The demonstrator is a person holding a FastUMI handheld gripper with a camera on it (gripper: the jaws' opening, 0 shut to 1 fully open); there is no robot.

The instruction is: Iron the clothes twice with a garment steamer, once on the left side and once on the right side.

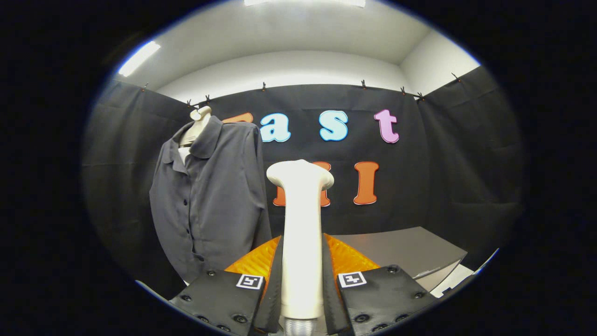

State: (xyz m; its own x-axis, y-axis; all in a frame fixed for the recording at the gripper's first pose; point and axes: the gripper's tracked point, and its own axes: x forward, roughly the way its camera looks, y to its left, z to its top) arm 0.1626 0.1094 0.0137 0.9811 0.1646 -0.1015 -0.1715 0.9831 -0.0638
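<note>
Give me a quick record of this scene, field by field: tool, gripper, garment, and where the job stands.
tool: cream steamer, upright between the fingers
gripper: gripper shut on the steamer's handle
garment: dark grey shirt buttoned on a mannequin, beyond the fingers and left of the steamer
gap: steamer head apart from the shirt
surface: grey table to the right
progress: no pass under way

The gripper (302,280) has both fingers pressed on the handle of the steamer (301,224), which stands upright between them and blocks the way at 12 o'clock. At 10 o'clock the shirt (210,200) hangs on a mannequin (201,116), with open room between it and the steamer. At 2 o'clock a bare table (401,249) leaves free passage up to the cloth wall (466,163).
</note>
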